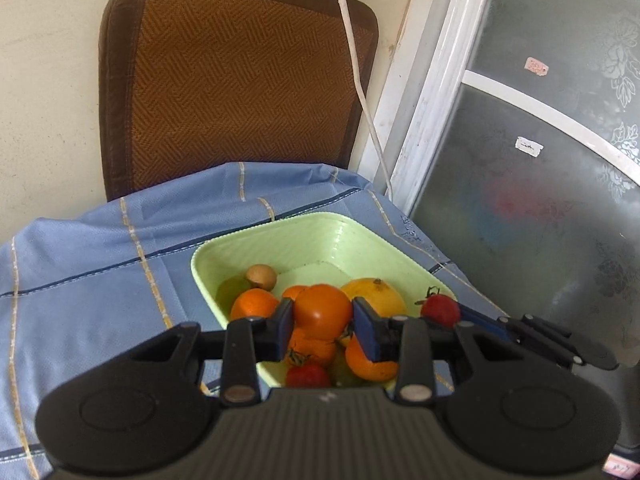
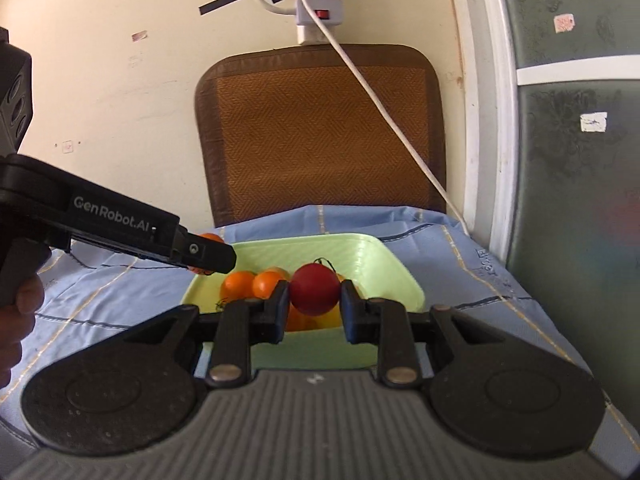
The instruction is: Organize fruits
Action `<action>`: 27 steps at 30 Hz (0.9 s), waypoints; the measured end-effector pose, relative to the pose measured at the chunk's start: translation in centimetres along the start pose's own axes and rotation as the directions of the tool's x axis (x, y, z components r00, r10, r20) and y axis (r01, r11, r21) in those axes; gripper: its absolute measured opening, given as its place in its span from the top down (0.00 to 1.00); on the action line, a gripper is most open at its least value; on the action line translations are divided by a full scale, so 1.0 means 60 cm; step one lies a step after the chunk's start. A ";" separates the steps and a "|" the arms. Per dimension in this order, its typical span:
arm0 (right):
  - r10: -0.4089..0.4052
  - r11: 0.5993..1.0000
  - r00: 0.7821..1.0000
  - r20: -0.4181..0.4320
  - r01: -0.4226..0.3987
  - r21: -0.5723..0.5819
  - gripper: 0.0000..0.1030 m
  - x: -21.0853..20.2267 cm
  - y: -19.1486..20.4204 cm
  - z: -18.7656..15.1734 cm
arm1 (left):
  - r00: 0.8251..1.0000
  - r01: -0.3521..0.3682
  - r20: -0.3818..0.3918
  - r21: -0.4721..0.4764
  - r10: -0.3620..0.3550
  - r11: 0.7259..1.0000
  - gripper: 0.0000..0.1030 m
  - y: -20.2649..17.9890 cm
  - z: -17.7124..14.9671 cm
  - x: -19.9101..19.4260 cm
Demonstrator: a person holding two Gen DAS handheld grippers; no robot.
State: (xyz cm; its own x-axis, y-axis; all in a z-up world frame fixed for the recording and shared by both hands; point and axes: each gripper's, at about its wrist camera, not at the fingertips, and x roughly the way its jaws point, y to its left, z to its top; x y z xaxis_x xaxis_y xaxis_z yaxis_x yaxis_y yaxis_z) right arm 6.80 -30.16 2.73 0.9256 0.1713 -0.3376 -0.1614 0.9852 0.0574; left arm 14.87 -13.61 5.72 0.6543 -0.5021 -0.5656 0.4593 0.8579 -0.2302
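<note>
Gripping an orange tomato (image 1: 322,311) across its widest part, the left tool (image 1: 323,326) was clenched on the fruit and held it above the pile in the green tray (image 1: 320,240). The right tool (image 2: 313,307) was clenched likewise on a dark red tomato (image 2: 314,289), its pads set at 3 and 9 o'clock on the skin and its stalk showing at 12 o'clock.

Both fruits looked light, smooth and thin-skinned, so they would likely slip or bruise under a hard squeeze. A hold on the broad middle, as here, seemed the safest, well clear of the stalk.

In the tray below, seen from the left wrist, lay several oranges (image 1: 253,304), a yellow round fruit (image 1: 374,294) at about 1 o'clock from the held tomato, a small brown fruit (image 1: 262,276) at 10 o'clock and small red tomatoes (image 1: 308,375) at 6 o'clock. Round things piled like that would probably roll if nudged.

The tray sat on a bench covered by a blue checked cloth (image 1: 100,248), which was creased and might drag under the tray. At 12 o'clock beyond the bench stood a brown woven chair back (image 2: 320,132) against a cream wall (image 2: 120,80), with a white power strip (image 2: 318,12) and its cable (image 2: 400,136) hanging across it. At 3 o'clock ran a frosted glass door (image 1: 540,160) in a white frame. A person's hand (image 2: 16,312) showed at 9 o'clock in the right wrist view, holding the left tool's handle.
</note>
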 end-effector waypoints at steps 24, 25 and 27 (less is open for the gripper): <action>0.089 0.942 0.993 -0.073 -0.061 0.331 0.59 -0.097 0.028 -0.063 | 0.947 -0.304 0.088 -0.059 0.308 0.951 0.34 0.018 -0.111 -0.170; 0.108 0.937 0.990 -0.089 -0.071 0.342 0.59 -0.102 0.036 -0.067 | 0.945 -0.312 0.086 -0.049 0.315 0.949 0.30 0.011 -0.119 -0.174; 0.136 0.929 0.985 -0.111 -0.087 0.360 0.59 -0.111 0.049 -0.070 | 0.941 -0.324 0.090 -0.040 0.327 0.945 0.15 -0.001 -0.135 -0.183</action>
State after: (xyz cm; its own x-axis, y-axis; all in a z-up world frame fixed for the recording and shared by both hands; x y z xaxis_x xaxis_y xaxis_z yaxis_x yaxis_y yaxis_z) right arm -1.26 -28.39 1.18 0.8515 0.3021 -0.4286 -0.1075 0.9006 0.4212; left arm 2.79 -7.25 5.52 0.8194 -0.2021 -0.5364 0.1980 0.9780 -0.0660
